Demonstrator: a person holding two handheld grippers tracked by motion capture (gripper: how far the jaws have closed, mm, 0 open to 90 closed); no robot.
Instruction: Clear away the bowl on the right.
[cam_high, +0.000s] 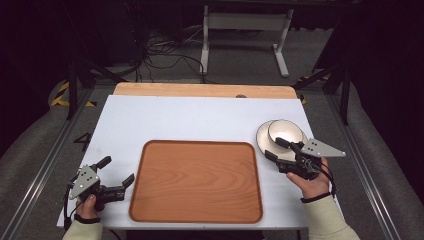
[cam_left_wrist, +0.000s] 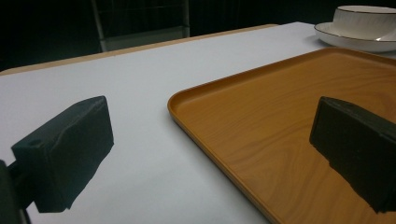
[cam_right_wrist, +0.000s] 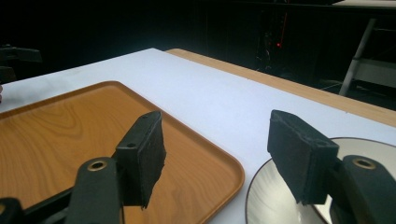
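A wooden tray (cam_high: 196, 181) lies mid-bench (cam_high: 190, 117); a bowl (cam_high: 286, 132) sits on a plate (cam_high: 264, 138) beside it. The left gripper (cam_high: 118, 171) and right gripper (cam_high: 276, 148) both gape wide, empty.

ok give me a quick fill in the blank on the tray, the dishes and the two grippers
1. The wooden tray holds ____ objects.
2. The bowl sits on a white ____.
3. The right gripper hovers at the plate with its jaws ____.
4. The left gripper is on the tray's ____ side.

Missing words: no; plate; open; left
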